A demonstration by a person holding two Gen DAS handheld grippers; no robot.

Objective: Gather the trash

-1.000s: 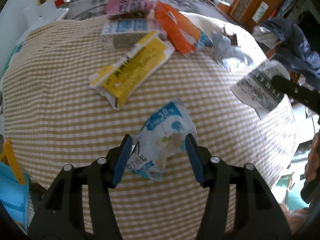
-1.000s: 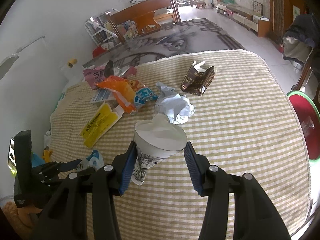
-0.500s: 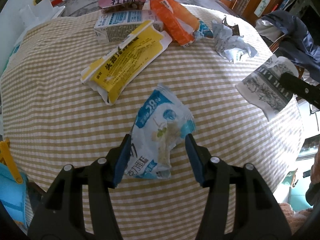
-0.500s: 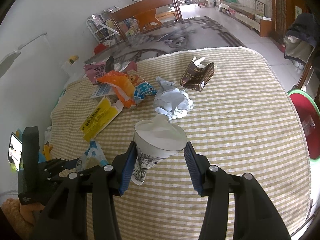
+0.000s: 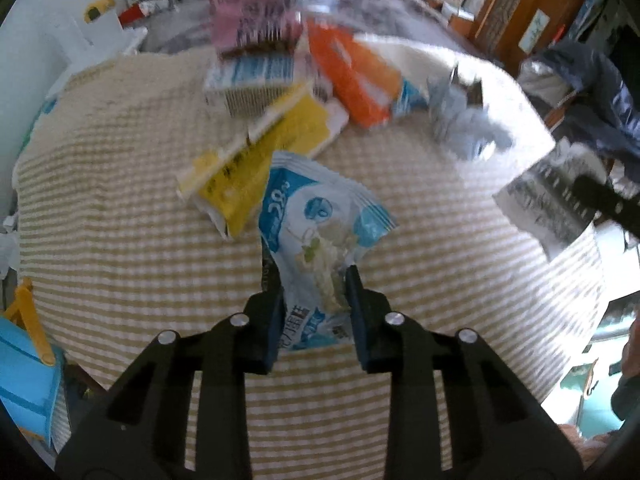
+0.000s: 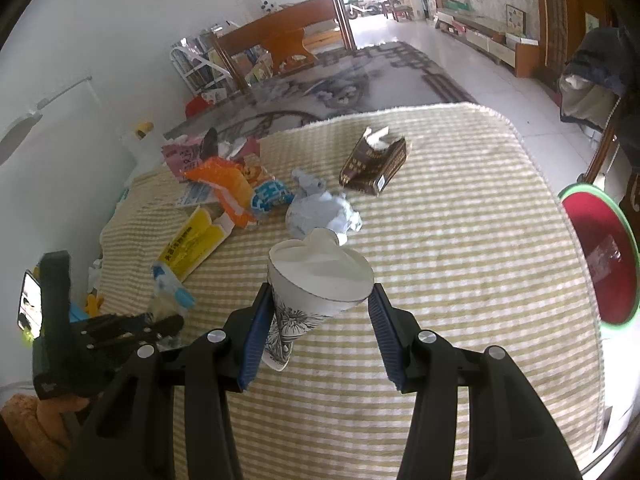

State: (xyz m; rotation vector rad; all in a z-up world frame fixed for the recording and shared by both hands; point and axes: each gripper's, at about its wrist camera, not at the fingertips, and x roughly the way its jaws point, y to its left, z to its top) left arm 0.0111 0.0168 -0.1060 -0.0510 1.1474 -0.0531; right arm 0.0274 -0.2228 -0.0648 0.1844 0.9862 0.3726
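Left gripper (image 5: 312,284) is clamped on the blue-white snack wrapper (image 5: 316,216), jaws pinching its lower half so the top fans out, centre of the left wrist view. Wrapper looks lifted off the tabletop (image 5: 120,208); that view is motion-blurred, so whether it is fully clear of the cloth can't be told. Pinching low on a limp film bag makes sense: crumpled end gives the pads sth to bite, flat end would slip.

Right gripper (image 6: 320,300) carries the paper cup (image 6: 316,280), centre of the right wrist view. Cup sits tilted, mouth toward the camera's far side, printed wall pressed against the left-of-frame finger (image 6: 256,328); a gap shows beside the other finger, so it seems wedged or held lower down rather than squeezed at the rim. Jaws partly closed around it.

Rest of the trash lies upper left of the right view: yellow carton (image 6: 192,244), orange bag (image 6: 224,184), pink packet (image 6: 184,156), crumpled paper ball (image 6: 320,212) just past the cup, brown box (image 6: 376,164) further back. A red basin w/ green rim (image 6: 600,264) sits at right edge, below tabletop level, probably the bin.

Judgement: both grippers loaded, so next step is prob. dropping both items before going for the pile. Risk: the cup's loose seat, and the thin wrapper sliding out in transit.
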